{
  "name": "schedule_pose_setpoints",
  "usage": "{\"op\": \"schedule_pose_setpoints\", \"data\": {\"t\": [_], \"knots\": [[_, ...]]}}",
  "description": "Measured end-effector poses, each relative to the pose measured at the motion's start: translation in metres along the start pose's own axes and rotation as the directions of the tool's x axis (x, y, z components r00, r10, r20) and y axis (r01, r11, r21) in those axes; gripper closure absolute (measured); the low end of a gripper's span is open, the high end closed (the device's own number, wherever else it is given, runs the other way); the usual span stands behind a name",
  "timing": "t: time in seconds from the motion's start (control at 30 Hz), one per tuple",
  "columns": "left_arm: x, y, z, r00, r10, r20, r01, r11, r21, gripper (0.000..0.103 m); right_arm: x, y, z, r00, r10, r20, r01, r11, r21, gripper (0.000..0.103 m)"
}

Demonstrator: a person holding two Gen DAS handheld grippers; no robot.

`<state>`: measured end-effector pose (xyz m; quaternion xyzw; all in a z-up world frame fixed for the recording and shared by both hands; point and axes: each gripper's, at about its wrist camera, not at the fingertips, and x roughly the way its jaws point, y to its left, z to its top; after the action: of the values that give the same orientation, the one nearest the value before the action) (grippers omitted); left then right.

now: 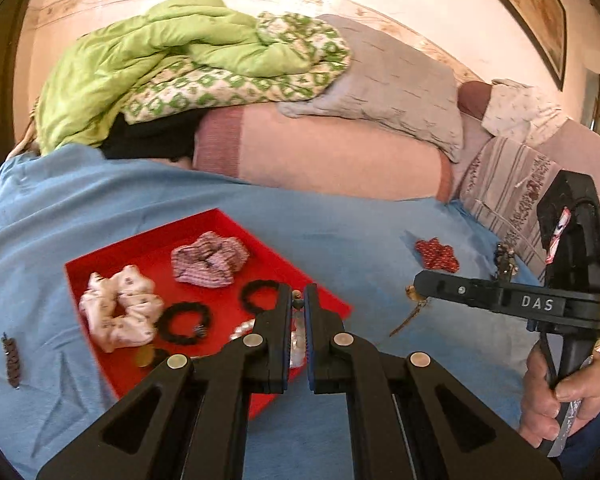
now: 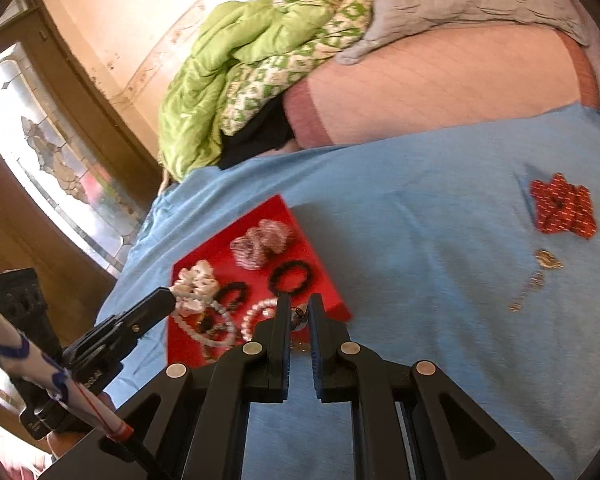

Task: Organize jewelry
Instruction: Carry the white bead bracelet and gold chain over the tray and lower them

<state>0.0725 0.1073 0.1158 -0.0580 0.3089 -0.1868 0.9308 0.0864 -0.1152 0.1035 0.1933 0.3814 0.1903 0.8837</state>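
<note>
Two grippers hang over a blue bedsheet (image 1: 340, 220), both with jaws drawn almost together. Something small and dark shows at the tips of the left gripper (image 1: 299, 300), though whether it is pinched there I cannot tell; the right gripper (image 2: 299, 312) looks the same. A red tray (image 1: 148, 244) lies on the sheet (already fairly full) with a pink striped scrunchie (image 1: 208, 258), a white scrunchie (image 1: 120, 308), black hair ties (image 1: 184, 322) and pearl bracelets (image 2: 216, 328). Well apart on the sheet lie a red scrunchie (image 2: 562, 210) and a gold chain (image 2: 540, 276).
</note>
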Motion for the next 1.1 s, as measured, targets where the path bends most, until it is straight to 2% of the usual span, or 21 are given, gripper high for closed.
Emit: {"op": "schedule_pose_setpoints", "data": {"t": [0.43,0.77,1.1], "knots": [[-0.013,0.050,-0.013,0.997,0.075,-0.037,-0.076,0.996,-0.048,0.098,0.040,0.037,0.003,0.998,0.060,-0.002,-0.060,0.998,-0.019,0.094],[-0.018,0.070,-0.020,0.993,0.098,-0.058,-0.102,0.992,-0.077,0.098,0.073,0.027,0.002,1.000,-0.011,-0.011,0.011,1.000,-0.009,0.094],[-0.004,0.080,-0.027,0.987,0.115,-0.110,-0.126,0.987,-0.099,0.098,0.089,0.009,0.001,0.998,-0.063,-0.029,0.063,0.998,0.009,0.094]]}}
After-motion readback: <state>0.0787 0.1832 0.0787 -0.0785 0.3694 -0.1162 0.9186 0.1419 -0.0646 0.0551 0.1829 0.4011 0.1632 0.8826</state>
